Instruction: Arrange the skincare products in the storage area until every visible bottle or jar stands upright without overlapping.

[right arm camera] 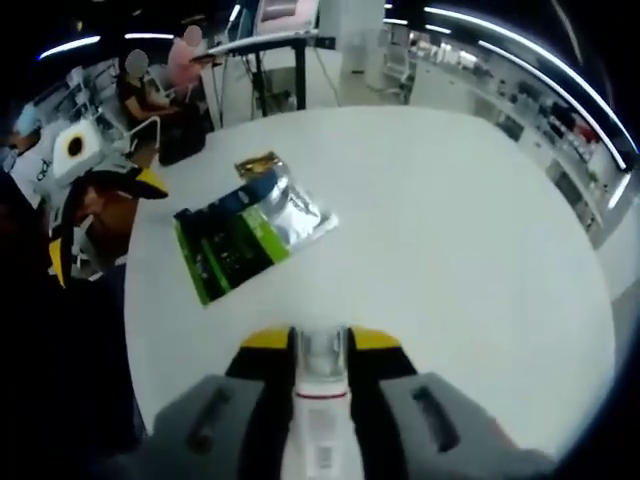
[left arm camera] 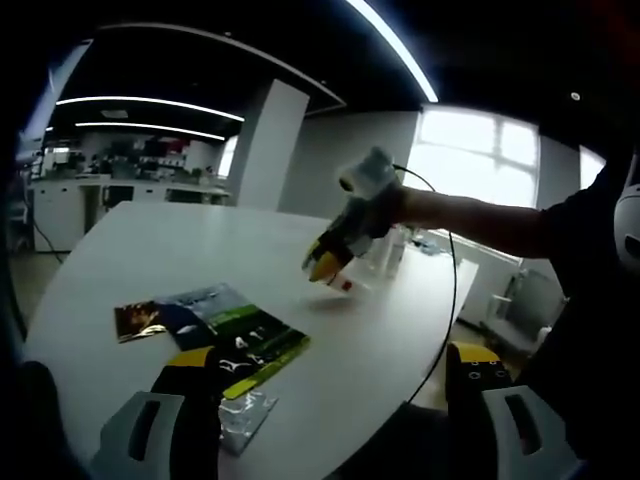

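Right hand-held gripper [right arm camera: 322, 375] clamps white bottle [right arm camera: 322, 410] above table [right arm camera: 450, 230].

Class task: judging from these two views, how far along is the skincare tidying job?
Early. Nothing stands upright on the white table yet. In hand: the right gripper clamps a clear-capped bottle. Left: standing it up; the flat packets lie overlapped, and the left gripper is open.

Open-plan office/lab: big white table [left arm camera: 380, 340], strip ceiling lights [left arm camera: 395, 45], white pillar [left arm camera: 265, 145], windows [left arm camera: 480, 155], benches w/ equipment [left arm camera: 120, 185] at back, people at desks [right arm camera: 165, 85].
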Demonstrator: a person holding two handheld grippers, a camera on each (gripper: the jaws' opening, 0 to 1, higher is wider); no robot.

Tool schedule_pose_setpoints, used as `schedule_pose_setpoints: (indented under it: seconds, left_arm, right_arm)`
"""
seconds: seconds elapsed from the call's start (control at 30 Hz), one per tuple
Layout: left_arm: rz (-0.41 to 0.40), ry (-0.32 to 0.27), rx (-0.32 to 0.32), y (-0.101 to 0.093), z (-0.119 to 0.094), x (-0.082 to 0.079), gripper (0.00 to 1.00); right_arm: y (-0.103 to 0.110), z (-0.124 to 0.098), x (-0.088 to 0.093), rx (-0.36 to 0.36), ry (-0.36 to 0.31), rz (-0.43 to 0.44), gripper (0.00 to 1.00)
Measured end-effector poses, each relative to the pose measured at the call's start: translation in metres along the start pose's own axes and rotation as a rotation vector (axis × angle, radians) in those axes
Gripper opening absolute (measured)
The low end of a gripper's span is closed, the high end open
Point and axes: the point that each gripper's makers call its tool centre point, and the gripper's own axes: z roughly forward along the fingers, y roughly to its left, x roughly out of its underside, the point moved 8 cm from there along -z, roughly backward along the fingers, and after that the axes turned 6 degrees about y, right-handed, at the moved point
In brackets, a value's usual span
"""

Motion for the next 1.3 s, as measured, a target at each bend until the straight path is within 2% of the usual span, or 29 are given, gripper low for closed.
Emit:
schedule_pose_setpoints:
  seconds: [0.23,0.53,0.7,0.73,0.83,0.93,1.13,1.17,1.3]
  left_arm:
    - [0.006,0.007,-0.004,-0.001,0.000,-0.001,0.95]
    - [0.009,0.012,0.000,-0.005,0.004,-0.001,0.95]
    - [0.009,0.016,-0.004,-0.005,0.004,-0.001,0.95]
    - [0.009,0.015,-0.005,-0.005,0.004,-0.001,0.95]
    - [0.010,0.020,-0.009,-0.006,0.004,-0.001,0.95]
    - [0.010,0.025,-0.010,-0.006,0.005,-0.001,0.95]
    - [0.012,0.032,-0.011,-0.008,0.007,-0.001,0.95]
    - [0.014,0.032,-0.011,-0.009,0.007,-0.001,0.95]
    - [0.016,0.037,-0.015,-0.010,0.008,-0.001,0.95]
  right_arm:
    - [0.001,-0.010,-0.007,0.008,-0.082,-0.017,0.19]
    - [-0.010,-0.026,-0.013,0.024,-0.197,-0.020,0.19]
    - [-0.015,-0.030,-0.018,0.028,-0.289,-0.028,0.19]
    - [-0.016,-0.031,-0.020,0.028,-0.334,-0.037,0.19]
    - [-0.015,-0.033,-0.021,0.031,-0.413,-0.048,0.19]
    - [-0.019,-0.036,-0.020,0.036,-0.471,-0.047,0.19]
    - [-0.027,-0.030,-0.010,0.050,-0.520,-0.008,0.19]
    - [-0.029,-0.030,-0.009,0.049,-0.552,0.003,0.19]
    - [-0.032,-0.029,-0.005,0.042,-0.606,0.028,0.19]
